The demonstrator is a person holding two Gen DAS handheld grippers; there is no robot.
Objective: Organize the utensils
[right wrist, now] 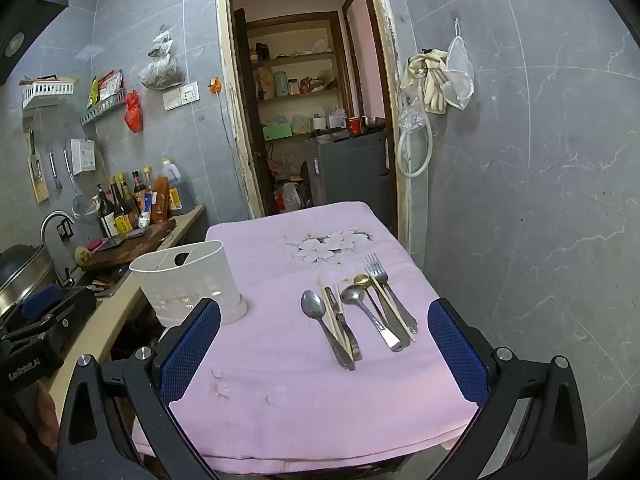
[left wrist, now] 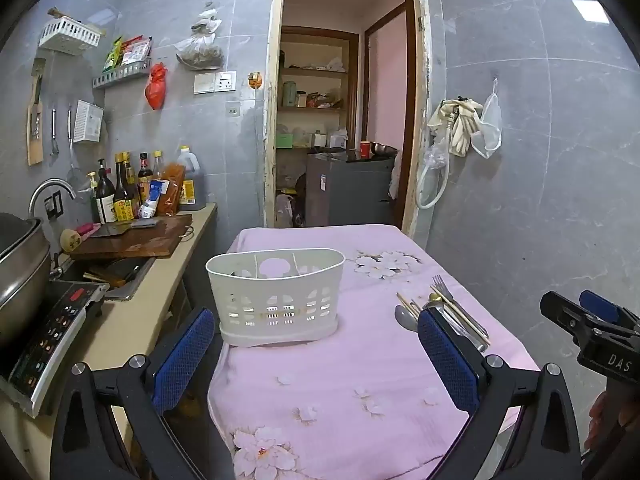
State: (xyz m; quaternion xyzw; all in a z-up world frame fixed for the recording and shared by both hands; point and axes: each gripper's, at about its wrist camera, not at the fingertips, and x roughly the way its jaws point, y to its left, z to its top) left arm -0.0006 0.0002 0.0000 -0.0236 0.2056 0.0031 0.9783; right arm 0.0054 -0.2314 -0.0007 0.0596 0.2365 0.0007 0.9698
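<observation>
A white slotted utensil caddy (left wrist: 276, 296) stands empty on the pink floral tablecloth (left wrist: 340, 380); it also shows in the right wrist view (right wrist: 188, 284) at the table's left edge. A loose pile of utensils (right wrist: 356, 312) lies on the right half: a steel spoon (right wrist: 316, 312), a knife, wooden chopsticks (right wrist: 332, 320), a ladle-like spoon, a gold spoon (right wrist: 361, 280) and a fork (right wrist: 380, 280). In the left wrist view the pile (left wrist: 444, 308) is partly hidden behind my fingers. My left gripper (left wrist: 316, 332) is open before the caddy. My right gripper (right wrist: 324, 328) is open, short of the pile.
A kitchen counter (left wrist: 160, 300) runs along the table's left side with a cutting board (left wrist: 136, 240), sauce bottles (left wrist: 128, 192), an induction cooker (left wrist: 52, 332) and a steel pot (left wrist: 20, 272). An open doorway (left wrist: 344, 120) lies behind the table. A tiled wall is to the right.
</observation>
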